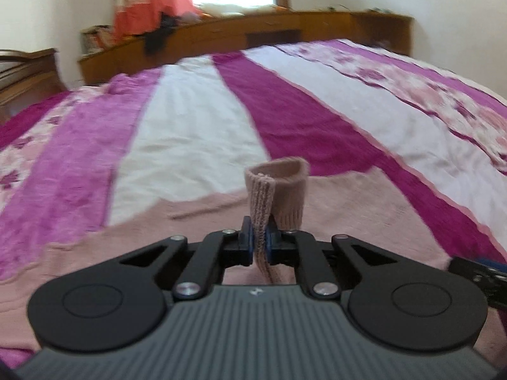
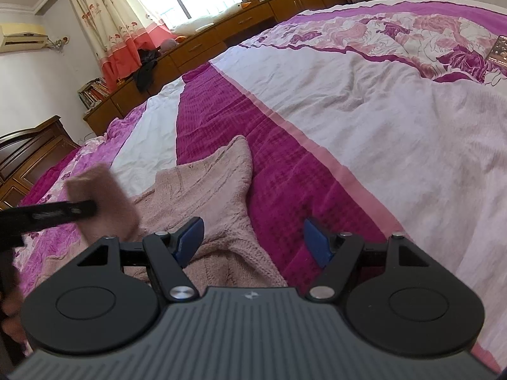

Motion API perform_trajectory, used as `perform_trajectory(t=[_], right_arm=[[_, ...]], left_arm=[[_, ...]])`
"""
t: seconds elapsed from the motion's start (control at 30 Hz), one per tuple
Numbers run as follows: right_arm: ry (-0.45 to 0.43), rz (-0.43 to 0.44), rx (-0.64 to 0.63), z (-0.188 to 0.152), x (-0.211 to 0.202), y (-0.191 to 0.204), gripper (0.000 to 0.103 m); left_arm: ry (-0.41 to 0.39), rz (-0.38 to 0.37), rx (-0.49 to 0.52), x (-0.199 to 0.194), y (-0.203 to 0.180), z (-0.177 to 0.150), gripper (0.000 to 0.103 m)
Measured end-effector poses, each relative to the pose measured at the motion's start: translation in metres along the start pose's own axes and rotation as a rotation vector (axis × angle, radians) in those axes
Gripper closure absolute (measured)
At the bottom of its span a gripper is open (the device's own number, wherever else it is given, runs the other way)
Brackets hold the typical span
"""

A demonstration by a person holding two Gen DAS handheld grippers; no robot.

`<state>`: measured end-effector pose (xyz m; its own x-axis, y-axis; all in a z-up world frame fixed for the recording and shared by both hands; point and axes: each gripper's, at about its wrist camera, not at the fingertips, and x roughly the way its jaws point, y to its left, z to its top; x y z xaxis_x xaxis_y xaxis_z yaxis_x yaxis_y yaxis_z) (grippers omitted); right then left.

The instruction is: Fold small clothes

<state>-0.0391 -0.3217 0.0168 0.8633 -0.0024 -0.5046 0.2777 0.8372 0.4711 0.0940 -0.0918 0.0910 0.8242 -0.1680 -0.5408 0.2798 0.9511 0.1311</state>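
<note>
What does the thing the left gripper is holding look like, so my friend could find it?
Start at the big bed with the purple, white and flowery bedspread. Near its front edge lies a dusty-pink knitted sweater, spread on the cover. The left gripper pinches that sweater's ribbed cuff, a small knitted tube lifted off the bed; it is the only plain pink, ribbed, raised piece.

The left tool (image 1: pixel 259 242) is showing a grey ribbed housing bearing a small pale emblem, flanked by two round black discs, with black linkage arms pinned by silver screws. The right tool (image 2: pixel 253 240) is wearing the same grey body and black links, and its fingers (image 2: pixel 317 242) are carrying blue pads.
</note>
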Motion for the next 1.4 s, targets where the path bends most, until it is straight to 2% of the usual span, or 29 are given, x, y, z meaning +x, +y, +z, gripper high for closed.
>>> perform_trajectory(t=[0.3,0.57,0.7,0.83,0.9,0.97,1.03,1.2,1.4], right_arm=[[0.001,-0.001,-0.020,0.000,-0.002,0.004,0.027],[0.006,-0.008,-0.036,-0.001,-0.001,0.007,0.027],[0.012,-0.018,-0.061,-0.002,0.001,0.011,0.027],[0.019,-0.027,-0.080,-0.002,0.003,0.014,0.027],[0.025,-0.028,-0.087,-0.002,0.004,0.016,0.027],[0.028,-0.026,-0.093,0.000,0.004,0.018,0.027],[0.029,-0.027,-0.099,0.002,0.005,0.020,0.027],[0.042,-0.021,-0.121,0.006,0.008,0.025,0.027],[0.061,-0.003,-0.126,0.008,0.017,0.028,0.029]], left_arm=[[0.011,0.176,-0.084,-0.019,0.075,-0.014,0.094],[0.123,0.291,-0.157,-0.016,0.129,-0.056,0.093],[0.197,0.256,-0.215,-0.010,0.149,-0.075,0.091],[0.224,0.226,-0.227,-0.009,0.153,-0.083,0.089],[0.220,0.218,-0.225,-0.012,0.154,-0.083,0.083],[0.207,0.220,-0.227,-0.017,0.156,-0.082,0.066],[0.193,0.227,-0.235,-0.024,0.159,-0.083,0.061],[0.170,0.220,-0.271,-0.034,0.176,-0.083,0.061],[0.178,0.168,-0.333,-0.016,0.198,-0.079,0.061]])
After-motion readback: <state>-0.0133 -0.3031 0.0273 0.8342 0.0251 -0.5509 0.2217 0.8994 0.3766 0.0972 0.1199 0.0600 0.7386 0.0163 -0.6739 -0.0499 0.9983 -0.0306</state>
